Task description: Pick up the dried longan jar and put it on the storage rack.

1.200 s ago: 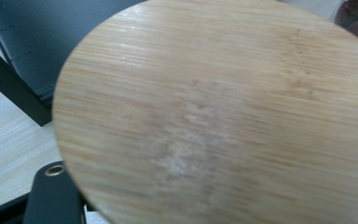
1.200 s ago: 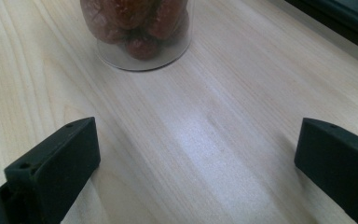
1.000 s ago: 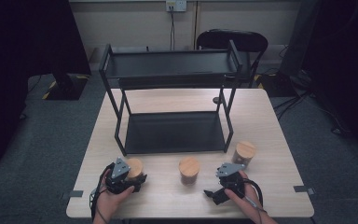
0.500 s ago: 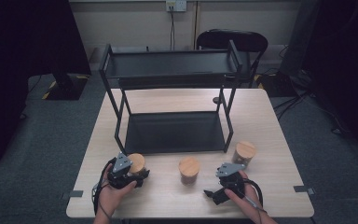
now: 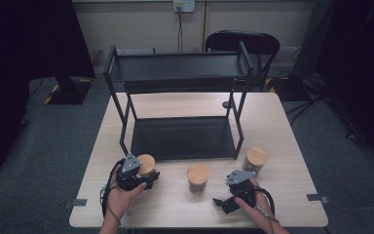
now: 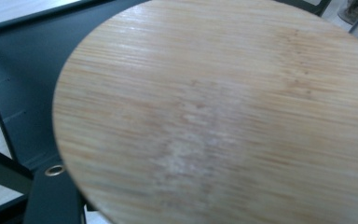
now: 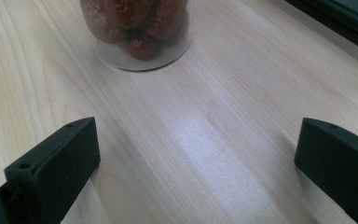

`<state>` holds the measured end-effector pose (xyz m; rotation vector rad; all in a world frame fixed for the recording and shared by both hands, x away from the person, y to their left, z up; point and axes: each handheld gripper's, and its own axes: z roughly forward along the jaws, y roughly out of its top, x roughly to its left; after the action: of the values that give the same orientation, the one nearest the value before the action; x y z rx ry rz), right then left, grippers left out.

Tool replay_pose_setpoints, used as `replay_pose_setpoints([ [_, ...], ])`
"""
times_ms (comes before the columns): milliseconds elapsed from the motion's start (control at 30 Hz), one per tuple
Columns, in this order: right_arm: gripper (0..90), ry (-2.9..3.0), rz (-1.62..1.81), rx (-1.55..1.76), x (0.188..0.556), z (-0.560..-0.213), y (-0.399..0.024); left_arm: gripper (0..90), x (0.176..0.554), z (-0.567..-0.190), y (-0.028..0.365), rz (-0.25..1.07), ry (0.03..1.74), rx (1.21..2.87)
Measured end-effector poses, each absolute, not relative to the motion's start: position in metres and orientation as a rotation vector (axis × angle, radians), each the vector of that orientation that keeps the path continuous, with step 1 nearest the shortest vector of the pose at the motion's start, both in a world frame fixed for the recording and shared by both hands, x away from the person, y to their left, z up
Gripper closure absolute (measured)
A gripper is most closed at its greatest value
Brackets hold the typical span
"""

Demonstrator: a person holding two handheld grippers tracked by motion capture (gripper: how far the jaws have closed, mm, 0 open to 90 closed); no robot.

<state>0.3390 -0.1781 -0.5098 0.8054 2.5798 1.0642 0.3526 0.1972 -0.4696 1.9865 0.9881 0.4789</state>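
Nearest the front edge of the pale wooden table [image 5: 292, 146], the right gripper [image 5: 222, 203] is being held low over the bare tabletop, its two black jaws being kept spread wide with nothing between them; in the right gripper view a stretch of open wood is being shown ahead of them, and beyond it the clear glass base of the middle round jar with a bamboo lid [image 7: 140, 32], packed with reddish-brown pieces, is being seen standing apart from the jaws. To the left, the left gripper [image 5: 148, 176] is being held closed on the left round jar with a bamboo lid [image 5: 146, 164], just in front of the rack's front left leg; the round lid [image 6: 223, 116] is being shown very close in the left gripper view, so the jaws themselves cannot be made out there. Between the two grippers, free tabletop is being left on either side of the middle jar [image 5: 197, 177]. A third bamboo-lidded round jar [image 5: 254, 160] is being left standing beside the front right leg of the black metal two-tier rack [image 5: 180, 73], whose lower shelf [image 5: 182, 137] is lying bare and open at the front. Behind the table, a black chair [image 5: 241, 43], grey carpet [image 5: 53, 146] and a wall socket [image 5: 184, 6] are being seen.
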Motion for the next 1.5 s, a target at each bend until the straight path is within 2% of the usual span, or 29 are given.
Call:
replay_pose_setpoints([
  [1500, 0.0, 2.58, 1.064, 0.805, 0.339, -0.51, -0.178, 26.1, 0.403, -0.459, 0.168, 0.489, 1.023, 1.977],
])
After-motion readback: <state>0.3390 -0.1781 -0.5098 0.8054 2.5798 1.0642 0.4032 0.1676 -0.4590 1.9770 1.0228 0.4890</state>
